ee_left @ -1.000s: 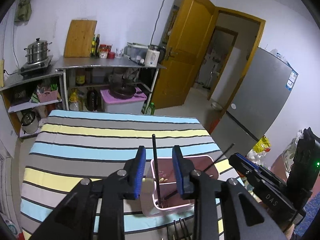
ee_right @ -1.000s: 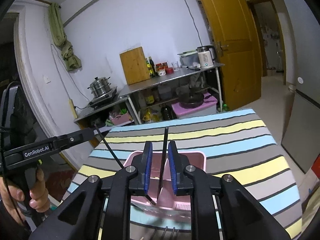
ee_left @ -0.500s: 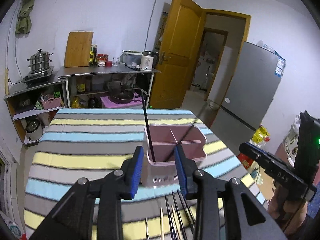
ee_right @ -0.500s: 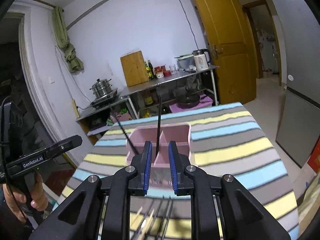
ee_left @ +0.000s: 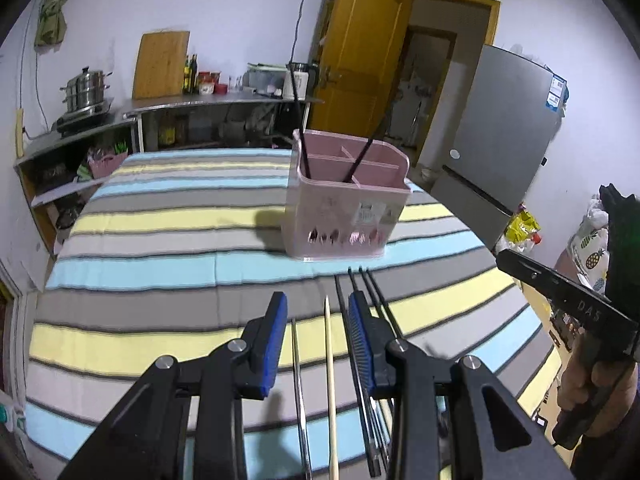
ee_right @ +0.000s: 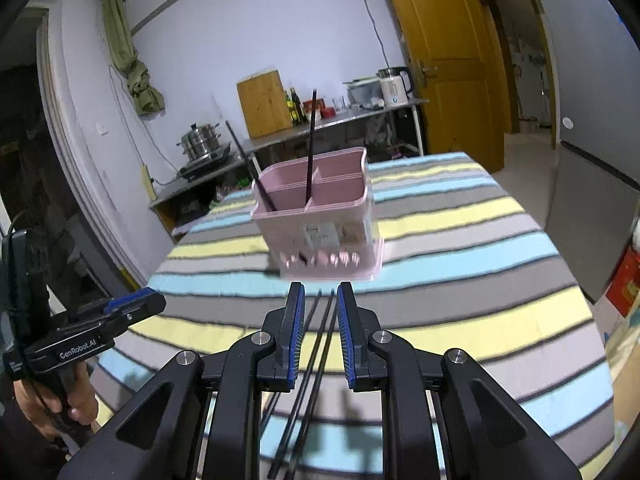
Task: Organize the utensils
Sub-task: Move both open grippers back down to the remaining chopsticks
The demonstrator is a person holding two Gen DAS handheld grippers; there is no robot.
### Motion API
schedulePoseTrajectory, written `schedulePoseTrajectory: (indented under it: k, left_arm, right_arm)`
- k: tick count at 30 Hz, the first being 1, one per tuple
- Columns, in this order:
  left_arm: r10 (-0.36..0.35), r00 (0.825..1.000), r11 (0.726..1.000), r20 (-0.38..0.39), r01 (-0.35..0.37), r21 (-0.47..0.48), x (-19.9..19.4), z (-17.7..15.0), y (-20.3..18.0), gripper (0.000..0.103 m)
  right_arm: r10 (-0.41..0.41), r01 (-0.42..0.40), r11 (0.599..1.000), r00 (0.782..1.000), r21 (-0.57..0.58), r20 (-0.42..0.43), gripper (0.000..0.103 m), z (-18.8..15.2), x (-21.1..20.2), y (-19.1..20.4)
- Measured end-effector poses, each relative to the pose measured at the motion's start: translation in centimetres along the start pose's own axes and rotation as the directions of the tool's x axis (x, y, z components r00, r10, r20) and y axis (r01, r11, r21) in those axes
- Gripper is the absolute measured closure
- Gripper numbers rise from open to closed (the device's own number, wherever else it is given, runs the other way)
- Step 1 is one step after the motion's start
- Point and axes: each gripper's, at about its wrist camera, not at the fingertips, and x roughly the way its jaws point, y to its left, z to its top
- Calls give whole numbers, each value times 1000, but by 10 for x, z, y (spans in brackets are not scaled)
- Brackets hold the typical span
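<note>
A pink utensil holder (ee_left: 346, 204) stands on the striped tablecloth (ee_left: 160, 240) with two black chopsticks (ee_left: 299, 128) leaning in it; it also shows in the right wrist view (ee_right: 320, 216). My left gripper (ee_left: 318, 312) is open and empty, low over a wooden chopstick (ee_left: 329, 360), a metal chopstick (ee_left: 298, 368) and several black chopsticks (ee_left: 374, 300) lying on the cloth. My right gripper (ee_right: 319, 300) is open and empty above the black chopsticks (ee_right: 316, 332) in front of the holder.
A steel counter (ee_left: 208, 100) with a pot, cutting board and bottles stands behind the table. A yellow door (ee_left: 356, 60) and grey fridge (ee_left: 508, 132) are to the right. Each gripper appears at the edge of the other's view.
Both grippers have drawn back from the holder and dropped low over the chopsticks on the cloth. The two black chopsticks stay in the holder.
</note>
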Motion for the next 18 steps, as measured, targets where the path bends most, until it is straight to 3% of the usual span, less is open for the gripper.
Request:
schedulePoseTrajectory:
  k: [9, 18]
  left_arm:
    - [10, 999, 1000, -33, -10, -11, 7, -23, 6, 70]
    - [35, 990, 999, -134, -37, -17, 45, -40, 16, 71]
  right_arm:
    - [-3, 3, 1000, 998, -9, -55, 86, -22, 14, 5]
    - [-17, 16, 1000, 990, -10, -142, 86, -36, 49, 3]
